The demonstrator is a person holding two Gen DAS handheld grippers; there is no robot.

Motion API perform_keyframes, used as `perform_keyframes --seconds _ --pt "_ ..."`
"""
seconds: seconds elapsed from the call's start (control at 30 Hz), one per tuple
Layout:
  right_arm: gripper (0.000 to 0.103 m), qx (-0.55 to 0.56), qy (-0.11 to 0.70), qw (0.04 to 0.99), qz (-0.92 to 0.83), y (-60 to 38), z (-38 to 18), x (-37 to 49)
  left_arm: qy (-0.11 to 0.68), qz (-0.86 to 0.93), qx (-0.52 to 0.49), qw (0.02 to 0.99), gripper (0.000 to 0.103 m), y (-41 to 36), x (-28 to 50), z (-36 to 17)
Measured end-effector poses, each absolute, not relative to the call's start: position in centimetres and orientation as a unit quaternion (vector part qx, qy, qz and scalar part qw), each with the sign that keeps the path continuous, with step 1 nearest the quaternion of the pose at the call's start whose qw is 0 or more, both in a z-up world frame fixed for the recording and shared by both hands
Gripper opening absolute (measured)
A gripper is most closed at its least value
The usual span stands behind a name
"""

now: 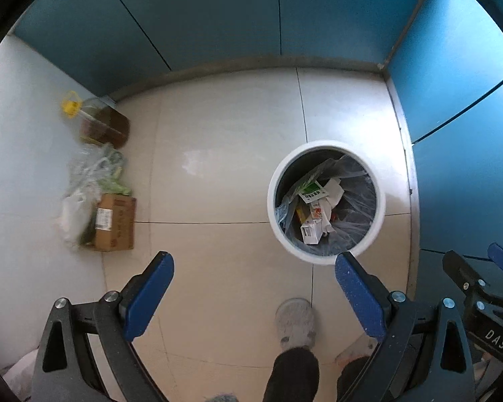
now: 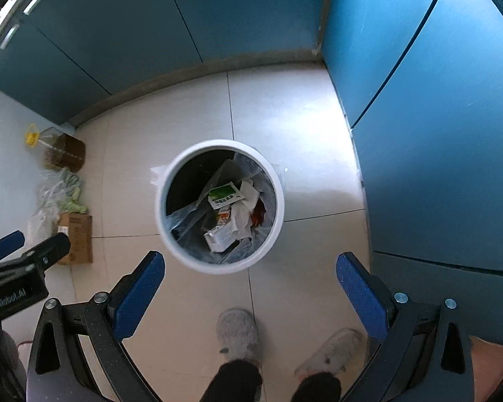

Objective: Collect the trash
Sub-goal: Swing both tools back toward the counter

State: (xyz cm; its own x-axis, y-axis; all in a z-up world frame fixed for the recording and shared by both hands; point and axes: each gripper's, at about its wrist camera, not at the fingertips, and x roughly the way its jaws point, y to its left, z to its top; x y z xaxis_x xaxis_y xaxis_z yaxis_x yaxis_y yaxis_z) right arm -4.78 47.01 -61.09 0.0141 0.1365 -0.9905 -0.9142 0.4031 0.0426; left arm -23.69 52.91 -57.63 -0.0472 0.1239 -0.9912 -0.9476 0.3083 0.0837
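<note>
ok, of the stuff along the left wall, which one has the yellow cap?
The oil bottle, the farthest of the three along the wall. The plastic bags and the cardboard box sit nearer and have no cap.

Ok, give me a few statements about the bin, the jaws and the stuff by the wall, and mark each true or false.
1. The white bin holds paper and packaging. True.
2. The left gripper grips a carton. False: its jaws are open and hold nothing.
3. A cardboard box lies by the wall. True.
4. The right gripper is closed. False: its jaws are spread wide.
5. The oil bottle has a yellow cap. True.
</note>
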Motion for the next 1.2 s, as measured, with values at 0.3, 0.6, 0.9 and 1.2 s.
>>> perform_keyframes --seconds 0.3,0.6,0.9,1.2 --pt "0.103 -0.343 0.546 0.62 0.446 43.1 -45.9 -6.7 0.524 0.48 -0.368 0.6 0.098 48.1 -25.5 -44.3" --pt "0.103 -0.284 0.545 0.629 0.476 38.2 -31.9 -7.4 0.499 0.492 -0.361 0.616 0.098 44.1 -26.3 -33.4" --pt "0.103 -0.125 0.56 0.693 0.437 28.8 -21.3 3.5 0.486 0.454 -0.272 0.695 0.098 40.3 -15.5 -23.5" --pt "0.103 0.024 0.54 0.826 0.162 3.6 -19.0 24.7 0.5 0.264 -0.158 0.81 0.098 26.8 12.2 -19.9"
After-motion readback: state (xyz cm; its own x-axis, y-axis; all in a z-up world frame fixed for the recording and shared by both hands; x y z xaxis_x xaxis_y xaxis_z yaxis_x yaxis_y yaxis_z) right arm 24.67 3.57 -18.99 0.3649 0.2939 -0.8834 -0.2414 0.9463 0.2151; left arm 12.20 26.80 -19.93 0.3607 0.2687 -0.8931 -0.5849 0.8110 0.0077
